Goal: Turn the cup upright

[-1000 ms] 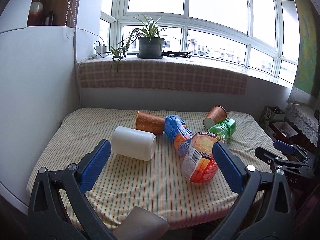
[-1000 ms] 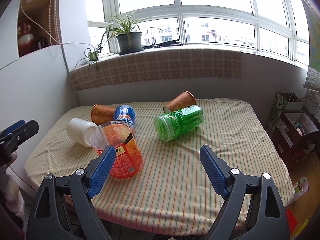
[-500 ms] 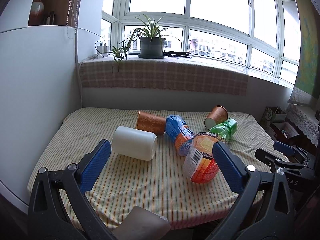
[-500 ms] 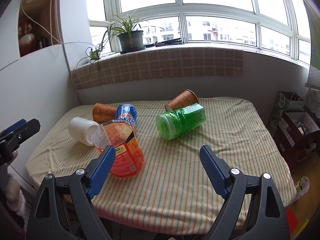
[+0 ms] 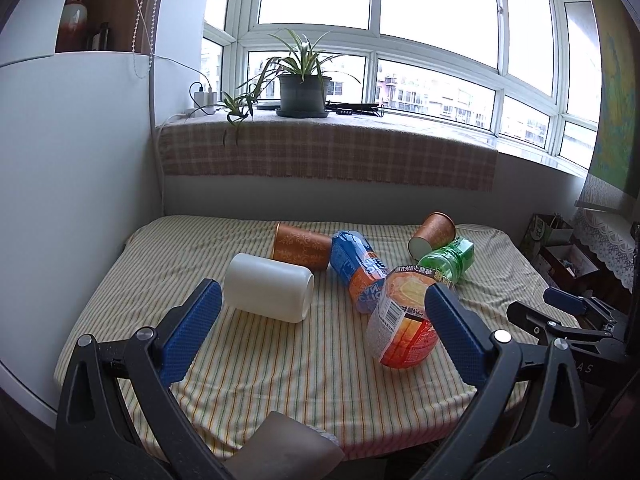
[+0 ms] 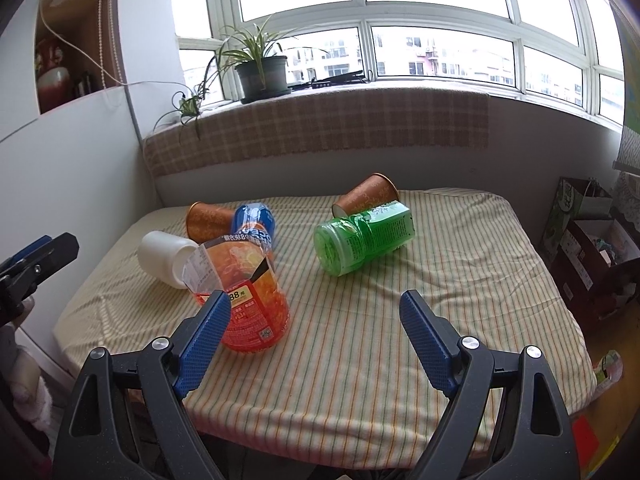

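Ahead of the left gripper (image 5: 318,312), the white cup (image 5: 268,293) lies on its side on the bench (image 5: 280,360), long axis running left-right, mouth rightward (the nearer hand). Both it and the right gripper (image 6: 315,320) gape wide, empty.

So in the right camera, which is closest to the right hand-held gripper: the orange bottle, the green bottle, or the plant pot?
1. Orange bottle, beside the right hand-held gripper's left finger.
2. Green bottle, lying mid-table.
3. Plant pot, far back on the windowsill.
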